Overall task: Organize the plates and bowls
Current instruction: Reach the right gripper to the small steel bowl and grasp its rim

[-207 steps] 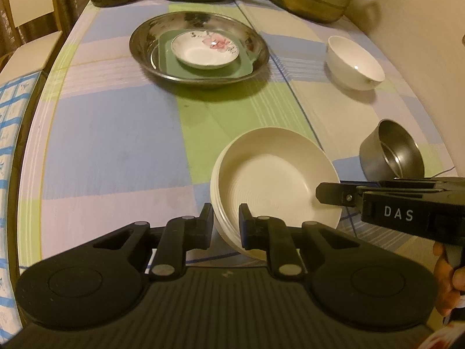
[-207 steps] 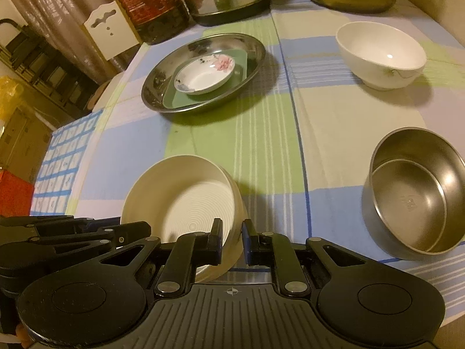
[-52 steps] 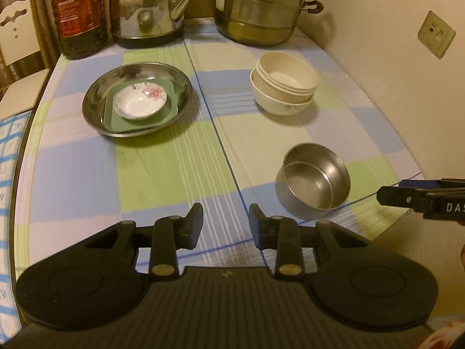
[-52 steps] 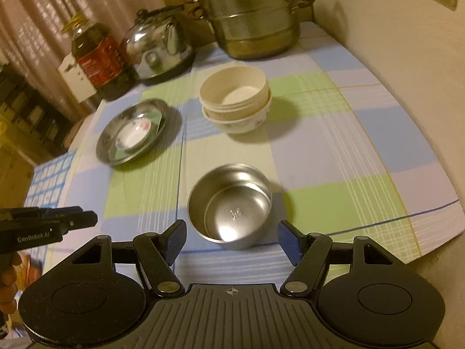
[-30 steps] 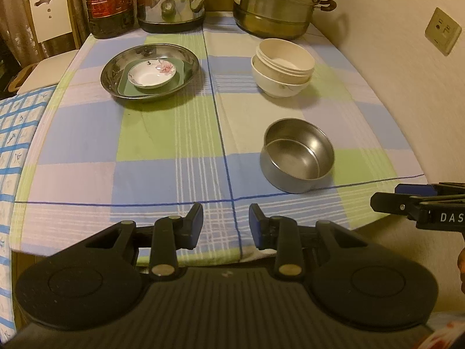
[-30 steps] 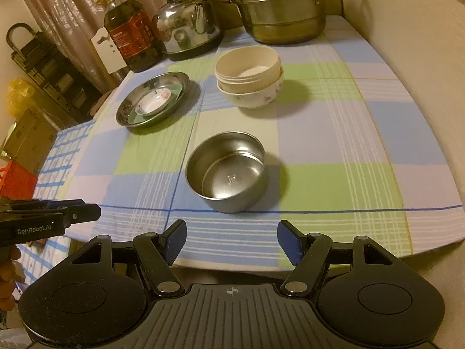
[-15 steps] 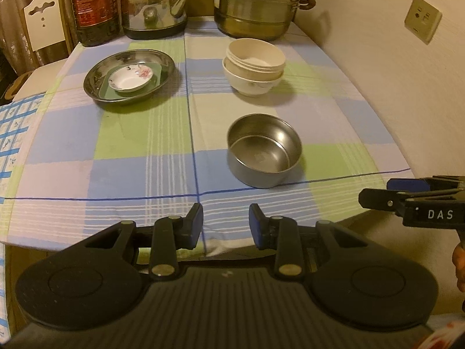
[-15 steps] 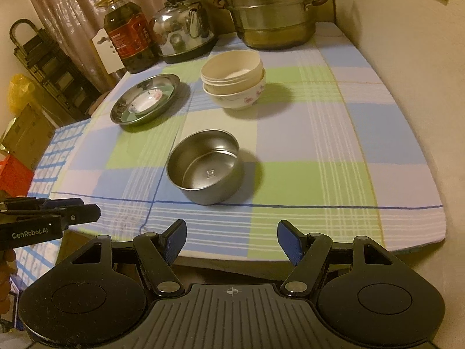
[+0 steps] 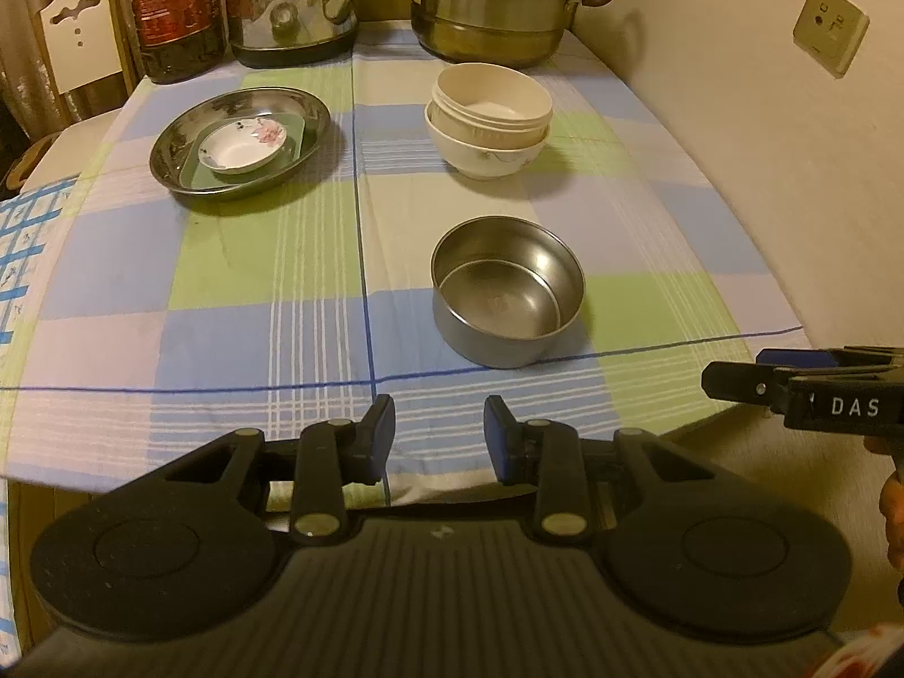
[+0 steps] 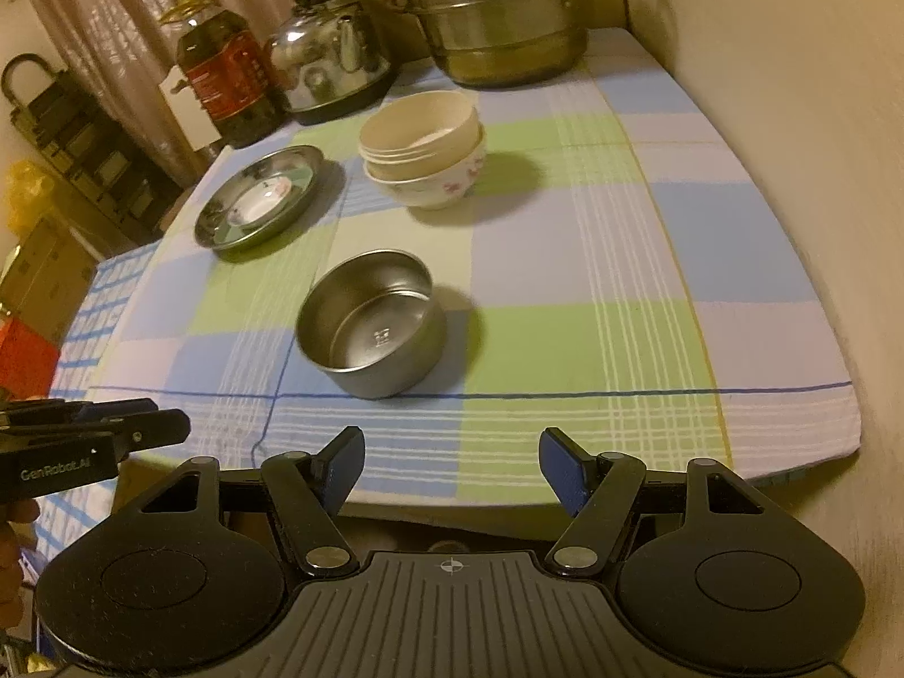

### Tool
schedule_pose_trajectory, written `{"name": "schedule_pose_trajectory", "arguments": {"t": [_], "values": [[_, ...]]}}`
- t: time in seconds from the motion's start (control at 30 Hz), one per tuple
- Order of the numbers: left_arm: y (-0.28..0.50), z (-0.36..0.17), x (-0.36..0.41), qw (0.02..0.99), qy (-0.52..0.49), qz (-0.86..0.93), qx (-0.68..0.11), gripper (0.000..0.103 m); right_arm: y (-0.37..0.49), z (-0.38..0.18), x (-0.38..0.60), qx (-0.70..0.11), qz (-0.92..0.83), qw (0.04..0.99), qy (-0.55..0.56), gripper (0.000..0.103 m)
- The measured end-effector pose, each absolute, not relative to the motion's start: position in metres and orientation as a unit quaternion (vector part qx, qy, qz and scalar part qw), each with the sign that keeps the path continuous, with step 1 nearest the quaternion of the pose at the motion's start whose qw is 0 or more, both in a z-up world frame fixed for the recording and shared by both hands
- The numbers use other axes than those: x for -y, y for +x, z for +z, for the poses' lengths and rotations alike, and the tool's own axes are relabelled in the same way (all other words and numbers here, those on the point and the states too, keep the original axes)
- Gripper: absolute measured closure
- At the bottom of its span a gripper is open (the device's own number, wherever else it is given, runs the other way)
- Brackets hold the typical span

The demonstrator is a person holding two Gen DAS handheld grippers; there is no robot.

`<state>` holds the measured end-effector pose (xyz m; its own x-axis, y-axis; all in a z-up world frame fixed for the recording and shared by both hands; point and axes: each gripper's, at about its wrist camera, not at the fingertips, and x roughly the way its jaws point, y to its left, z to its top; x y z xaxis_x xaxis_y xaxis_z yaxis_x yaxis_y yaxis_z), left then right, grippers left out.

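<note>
Jaws on the left gripper stand partly apart with nothing between them, poised over the near edge of the bench and touching nothing. The right gripper has its jaws spread wider, likewise empty and clear of everything.

Just ahead of both sets of jaws sits a round steel bowl, straight-walled, with a dull brushed inside and a small stamp on its floor. Farther ahead of it is a stack of bowls: smooth cream ones nested in a white glazed bowl with a small flower print. Ahead and to the left of the left jaws lies a shallow steel plate, shiny at the rim, holding a square green plate and, on top of that, a small white saucer with a pink flower. A checked cloth of blue, green and pale squares covers the bench.
</note>
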<state>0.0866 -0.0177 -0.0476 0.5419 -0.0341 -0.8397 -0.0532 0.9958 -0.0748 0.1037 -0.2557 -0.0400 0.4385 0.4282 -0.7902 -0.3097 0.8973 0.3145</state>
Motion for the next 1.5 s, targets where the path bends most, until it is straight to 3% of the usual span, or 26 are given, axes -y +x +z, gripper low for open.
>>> {"name": "schedule_pose_trajectory", "arguments": {"t": [0.77, 0.9, 1.33, 1.5], "values": [[0.173, -0.077, -0.003, 0.867, -0.024, -0.092, -0.489, 0.073, 0.146, -0.059, 0.218, -0.485, 0.175, 0.854, 0.069, 0.035], [0.184, -0.087, -0.002, 0.862, -0.016, -0.100, -0.497, 0.073, 0.154, -0.068, 0.210, -0.491, 0.171, 0.851, 0.074, 0.046], [0.218, -0.119, 0.002, 0.849, -0.008, -0.108, -0.517, 0.073, 0.180, -0.097, 0.189, -0.504, 0.166, 0.843, 0.089, 0.063], [0.224, -0.126, 0.002, 0.844, -0.009, -0.112, -0.525, 0.080, 0.187, -0.104, 0.182, -0.507, 0.161, 0.843, 0.082, 0.072]]}}
